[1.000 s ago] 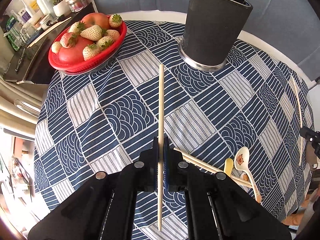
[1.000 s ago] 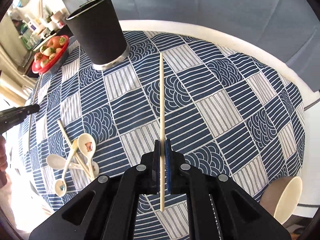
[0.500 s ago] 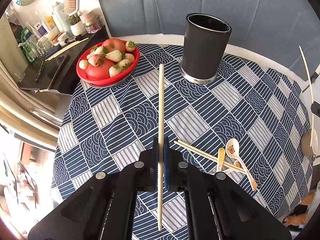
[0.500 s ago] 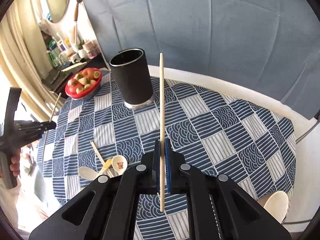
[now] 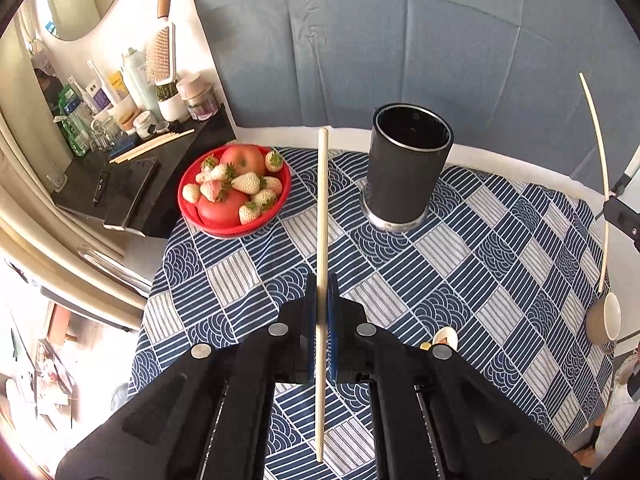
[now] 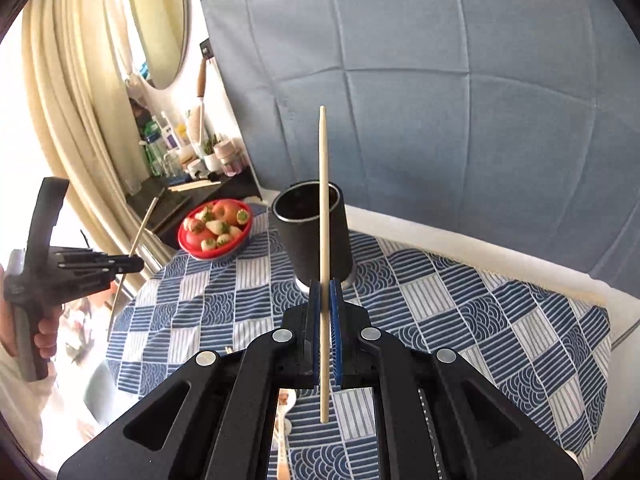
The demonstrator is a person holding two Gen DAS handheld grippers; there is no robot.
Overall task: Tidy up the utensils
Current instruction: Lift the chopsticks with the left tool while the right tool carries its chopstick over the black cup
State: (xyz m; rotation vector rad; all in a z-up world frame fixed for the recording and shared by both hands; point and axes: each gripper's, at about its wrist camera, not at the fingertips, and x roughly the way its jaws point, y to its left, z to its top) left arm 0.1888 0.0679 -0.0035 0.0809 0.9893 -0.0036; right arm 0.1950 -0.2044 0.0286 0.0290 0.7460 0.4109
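My left gripper (image 5: 321, 292) is shut on a pale wooden chopstick (image 5: 322, 208) that runs straight ahead, held above the table. My right gripper (image 6: 325, 294) is shut on a second chopstick (image 6: 323, 200), whose tip rises in front of the black cylindrical holder (image 6: 311, 236). The holder (image 5: 408, 164) stands upright and looks empty at the table's far side. In the right wrist view the left gripper (image 6: 134, 264) hangs at the left with its chopstick (image 6: 138, 236). In the left wrist view the right gripper's chopstick (image 5: 600, 160) shows at the right edge. A white spoon (image 5: 445, 336) peeks out beside my left fingers.
A red bowl of strawberries and tomatoes (image 5: 234, 192) sits left of the holder on the blue patterned tablecloth (image 5: 500, 248). A dark side shelf (image 5: 132, 168) with bottles and more chopsticks stands beyond the table's left edge. A round stool (image 5: 604, 322) is at the right.
Both grippers have risen well above the table with their chopsticks. The views have tipped upward, so the holder looks smaller and the wall fills more of each picture. The table spoons have slid under the fingers.
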